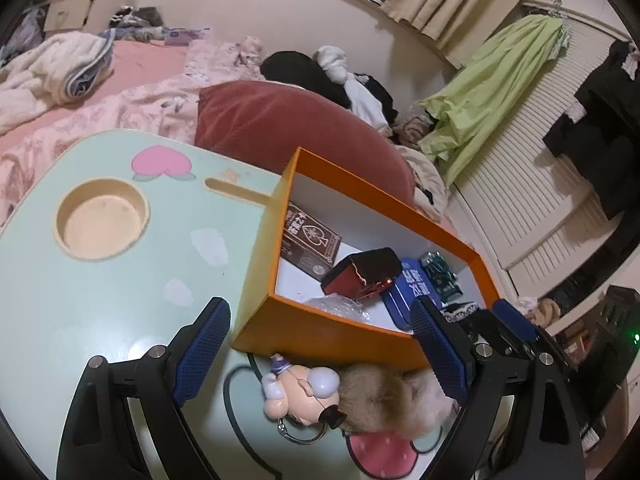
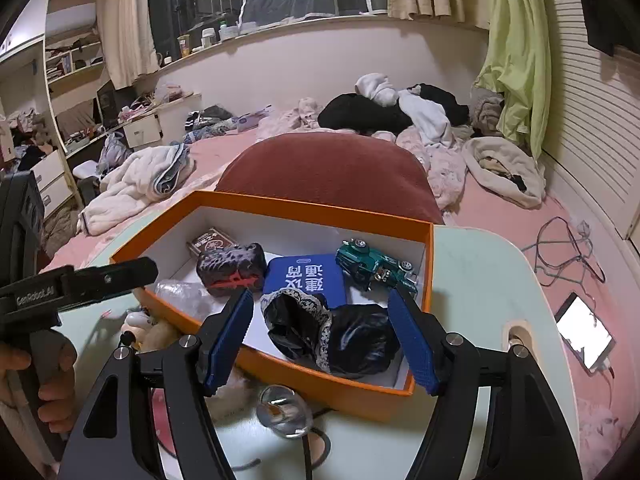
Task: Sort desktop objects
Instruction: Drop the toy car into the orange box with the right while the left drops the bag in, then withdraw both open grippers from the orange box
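My left claw (image 1: 320,352) hangs wide open over the toy figure (image 1: 300,394) at lower center, on the desk (image 1: 80,288) just beside the orange box (image 1: 320,336). My right claw (image 2: 328,340), also open w/ nothing held, flanks black cloth (image 2: 340,336) inside the box, center frame.

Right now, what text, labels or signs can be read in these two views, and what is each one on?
"GenRobot.AI": on the side of the left gripper, read in the right wrist view.
"建设通寄": large white characters on the blue case in the orange box; my reading is uncertain.
Brown card box: a spade emblem shows; its characters are too blurred to read.
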Available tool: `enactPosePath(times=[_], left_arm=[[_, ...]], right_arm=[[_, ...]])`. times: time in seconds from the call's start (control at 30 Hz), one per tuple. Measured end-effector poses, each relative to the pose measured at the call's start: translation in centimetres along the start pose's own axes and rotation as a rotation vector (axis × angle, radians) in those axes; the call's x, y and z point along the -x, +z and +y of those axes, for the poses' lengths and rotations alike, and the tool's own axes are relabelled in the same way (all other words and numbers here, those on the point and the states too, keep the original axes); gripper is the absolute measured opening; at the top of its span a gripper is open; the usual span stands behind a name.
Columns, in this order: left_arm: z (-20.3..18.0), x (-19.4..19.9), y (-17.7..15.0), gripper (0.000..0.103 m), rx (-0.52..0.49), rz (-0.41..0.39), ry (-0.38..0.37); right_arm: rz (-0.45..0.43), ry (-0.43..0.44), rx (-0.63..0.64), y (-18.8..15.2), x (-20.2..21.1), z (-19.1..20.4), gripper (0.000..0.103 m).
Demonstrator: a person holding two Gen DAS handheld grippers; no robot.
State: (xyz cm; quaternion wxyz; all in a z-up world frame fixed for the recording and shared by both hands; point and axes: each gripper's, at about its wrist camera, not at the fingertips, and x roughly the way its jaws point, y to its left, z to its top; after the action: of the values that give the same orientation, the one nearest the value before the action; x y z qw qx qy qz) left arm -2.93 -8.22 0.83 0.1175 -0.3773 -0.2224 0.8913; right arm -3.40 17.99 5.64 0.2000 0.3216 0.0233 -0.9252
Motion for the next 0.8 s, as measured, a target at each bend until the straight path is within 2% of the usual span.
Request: enactPosePath(times=[0.2, 0.3, 0.4, 0.53, 0.63, 0.8], left_arm=[[-1.7, 1.6, -1.1, 0.091, -0.092, 0.008, 0.029], [-1.9, 2.5, -1.5, 0.091, -0.130, -0.019, 0.037], [-1.7, 4.0, -1.8, 0.091, -0.150, -0.069, 0.046], [-1.6, 6.4, -3.2, 0.091, -0.191, -0.097, 0.086], [-1.8, 7.4, -5.0, 0.091, -0.253, -0.089, 0.147], [-1.3, 6.1, -7.6, 0.091, -0.306, 0.009, 0.212]], right_arm=[[0.001, 0.001, 0.009, -0.1, 0.5, -0.1, 0.073], [-0.010, 0.040, -0.009, -0.2, 0.9, -0.4, 0.074], [-0.048, 0.096, -0.083, -0.5, 2.2, -1.3, 0.074], [-0.096, 0.083, -0.124, -1.3, 4.6, -1.9, 0.074], [-0.048, 0.082, -0.110, -2.4, 5.3, -1.8, 0.075], [0.089, 0.036, -0.056, -5.0, 5.1, -0.7, 0.075]])
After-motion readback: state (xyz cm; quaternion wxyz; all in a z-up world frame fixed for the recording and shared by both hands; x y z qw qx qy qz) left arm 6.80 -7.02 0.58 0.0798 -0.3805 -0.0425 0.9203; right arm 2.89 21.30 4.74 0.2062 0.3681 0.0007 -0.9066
